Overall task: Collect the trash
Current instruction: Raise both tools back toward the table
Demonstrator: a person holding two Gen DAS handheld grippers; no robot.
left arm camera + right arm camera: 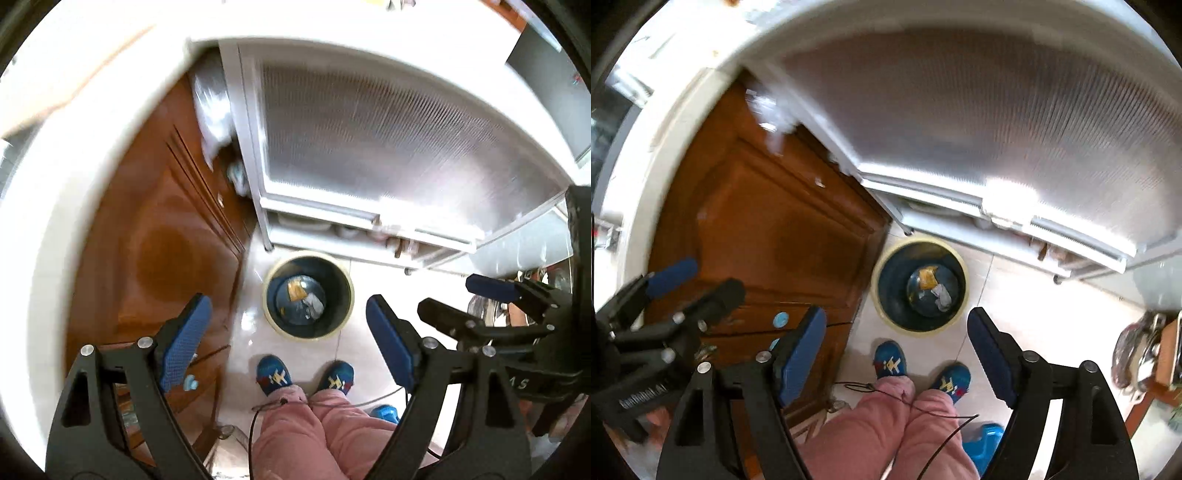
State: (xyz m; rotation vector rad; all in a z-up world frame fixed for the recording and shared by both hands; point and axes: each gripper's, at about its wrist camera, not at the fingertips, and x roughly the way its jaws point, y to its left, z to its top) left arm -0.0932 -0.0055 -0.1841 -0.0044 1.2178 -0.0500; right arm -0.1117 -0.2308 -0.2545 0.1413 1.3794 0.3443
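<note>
While both show bin (308, 295), glass jar (231, 437) perhaps left-only.

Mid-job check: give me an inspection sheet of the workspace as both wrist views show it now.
Surface: pale tiled floor, glossy, bare around the bin.
Job's things: round bin with cream rim and dark liner stands on the floor; a yellowish scrap and a grey crumpled piece lie at its bottom.
Clutter: blue object on the floor by the person's leg; what it is cannot be told.
Grippers: left tongs open, nothing between the pads; right tongs open, nothing between the pads.
Cables: thin dark cord across the pink trousers.
Surroundings: wooden cabinet door beside the bin, white ribbed panel behind it, slippered feet in front of it.
</note>
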